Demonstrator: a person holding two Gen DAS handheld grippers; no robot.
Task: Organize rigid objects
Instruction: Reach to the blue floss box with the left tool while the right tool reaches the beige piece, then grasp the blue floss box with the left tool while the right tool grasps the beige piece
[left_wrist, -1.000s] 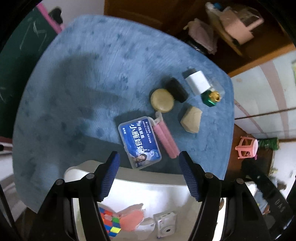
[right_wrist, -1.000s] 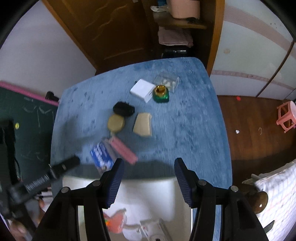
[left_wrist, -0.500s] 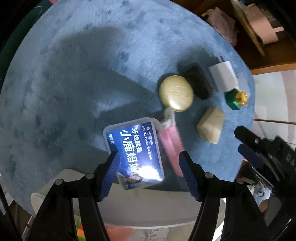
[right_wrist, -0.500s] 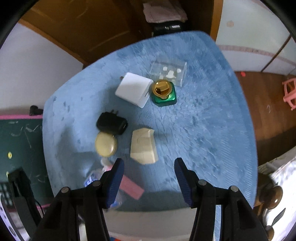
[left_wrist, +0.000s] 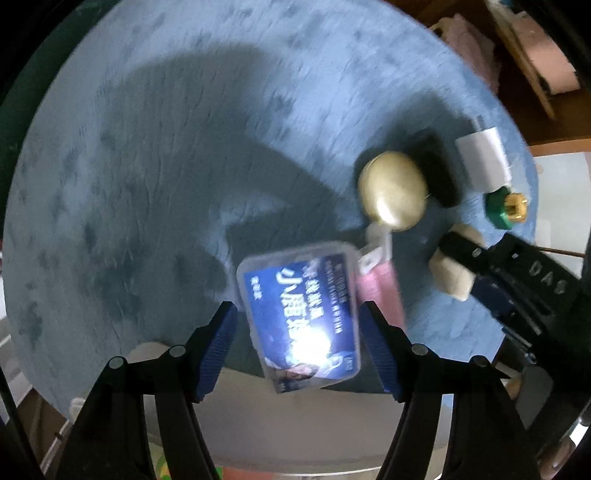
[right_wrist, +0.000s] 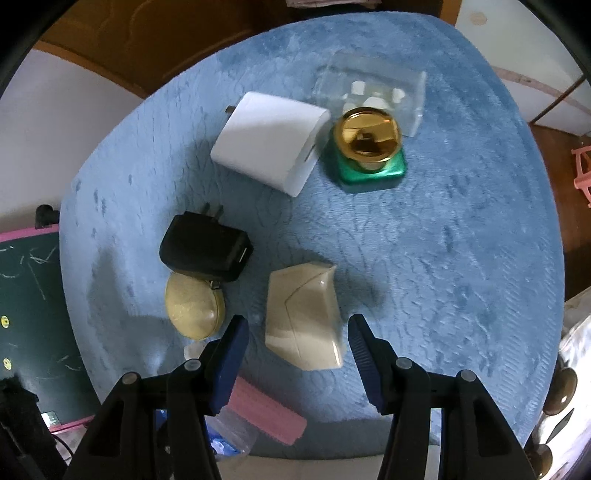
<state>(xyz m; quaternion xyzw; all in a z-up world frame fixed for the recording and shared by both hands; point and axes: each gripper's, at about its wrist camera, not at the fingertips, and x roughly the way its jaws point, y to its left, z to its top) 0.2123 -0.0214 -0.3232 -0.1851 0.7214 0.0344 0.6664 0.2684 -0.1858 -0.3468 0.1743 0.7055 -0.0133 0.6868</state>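
- Left wrist view: left tongs (left_wrist: 297, 347) spread wide, nothing gripped. Clear floss box with blue label (left_wrist: 301, 317) lies flat between the blue pads, at the 6 o'clock edge of the blue-covered bench (left_wrist: 147, 166). Box sits skewed to the jaw line; judgement: turn the wrist so the pads meet its long sides squarely before closing.
- Same view: pink clip (left_wrist: 380, 291) touches the box on its 3 o'clock side. Judgement: the right-hand pad could catch it; slide that pad between box and clip, or close slowly.
- Same view: round gold compact (left_wrist: 393, 192) at 1 o'clock, apart from the box. Image blurred, so contact between pads and box not confirmed.
- Right wrist view: right tongs (right_wrist: 297, 343) released, straddling the near end of the beige angular block (right_wrist: 304, 315); gaps show on both sides.
- Same view: block tapers and looks smooth. Judgement: go lower and further forward, grip its widest part, else it may squirt out.
- Same view: black plug adapter (right_wrist: 207, 251) at 10 o'clock overlaps the compact; white charger (right_wrist: 269, 144), green jar with gold lid (right_wrist: 369, 147) at 12 o'clock, well apart.
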